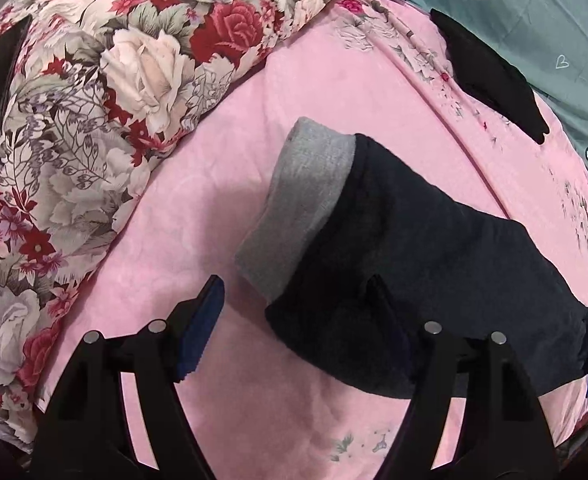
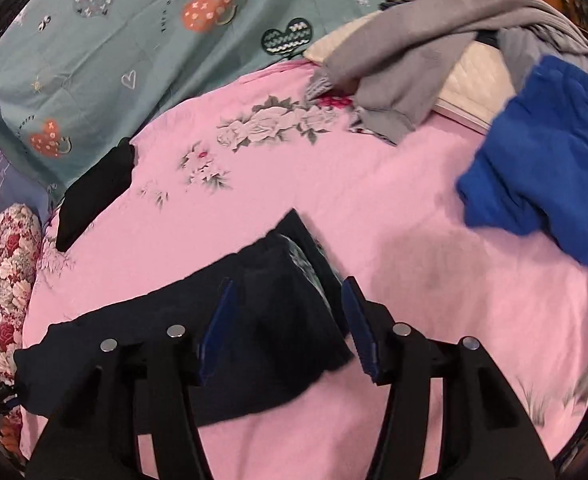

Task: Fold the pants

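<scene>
Pants (image 1: 414, 248) lie between both grippers' open jaws, ungripped

One pair of dark pants (image 1: 434, 248) on the pink sheet (image 1: 222, 184), and two grippers over it. Add one black folded garment (image 2: 94, 188), one blue garment (image 2: 542, 176), one grey one (image 2: 414, 64).

Your pants (image 1: 434, 248) are dark navy with a grey lining (image 1: 294, 204) turned out at one end. They lie on a pink bed sheet (image 1: 222, 168) printed with pale roses. To your far left is a quilt (image 1: 94, 100) of red and cream flowers. At the far side you have a teal cover (image 2: 154, 20) with orange and heart motifs, a grey garment (image 2: 414, 64), a bright blue one (image 2: 542, 160) on the right and a black one (image 2: 94, 188).
</scene>
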The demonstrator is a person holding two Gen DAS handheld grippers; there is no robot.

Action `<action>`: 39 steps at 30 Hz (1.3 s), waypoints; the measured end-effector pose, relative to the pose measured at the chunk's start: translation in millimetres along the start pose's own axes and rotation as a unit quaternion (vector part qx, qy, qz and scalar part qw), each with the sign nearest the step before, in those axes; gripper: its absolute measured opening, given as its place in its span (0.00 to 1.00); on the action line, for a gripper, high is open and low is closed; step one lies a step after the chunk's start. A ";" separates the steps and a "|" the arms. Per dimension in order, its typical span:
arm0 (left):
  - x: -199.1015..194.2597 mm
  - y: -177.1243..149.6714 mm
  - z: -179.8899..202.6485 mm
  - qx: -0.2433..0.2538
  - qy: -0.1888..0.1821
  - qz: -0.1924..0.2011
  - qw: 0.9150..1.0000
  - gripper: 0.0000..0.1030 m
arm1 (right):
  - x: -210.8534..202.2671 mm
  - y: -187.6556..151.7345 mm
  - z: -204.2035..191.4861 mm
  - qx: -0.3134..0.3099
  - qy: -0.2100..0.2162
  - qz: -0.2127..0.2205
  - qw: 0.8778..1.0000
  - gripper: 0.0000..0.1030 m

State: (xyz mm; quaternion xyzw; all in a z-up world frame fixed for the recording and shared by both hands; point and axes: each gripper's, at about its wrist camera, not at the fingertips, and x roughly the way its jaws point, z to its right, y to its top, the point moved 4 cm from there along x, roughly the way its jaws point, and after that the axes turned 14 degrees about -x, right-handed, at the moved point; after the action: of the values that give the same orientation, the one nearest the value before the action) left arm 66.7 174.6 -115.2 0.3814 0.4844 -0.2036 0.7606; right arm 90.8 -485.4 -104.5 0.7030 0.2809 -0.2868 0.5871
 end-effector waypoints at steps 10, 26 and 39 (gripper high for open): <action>6.9 -6.0 12.4 0.025 0.015 0.001 1.000 0.73 | 53.3 7.2 -29.7 -0.104 -0.037 -0.086 0.990 0.06; -5.1 -3.3 20.6 0.071 0.052 0.066 0.994 0.76 | 30.8 0.8 5.1 -0.073 -0.139 -0.028 0.987 0.46; -13.8 -1.1 23.0 0.075 0.051 0.096 0.991 0.81 | 7.8 20.4 -126.6 -0.172 -0.009 0.030 0.985 0.56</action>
State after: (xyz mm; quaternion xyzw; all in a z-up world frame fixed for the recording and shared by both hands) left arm 73.2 155.2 -97.8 0.4918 0.4674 -0.1460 0.7200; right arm 120.3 -363.1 -78.1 0.5969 0.2993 -0.2231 0.7102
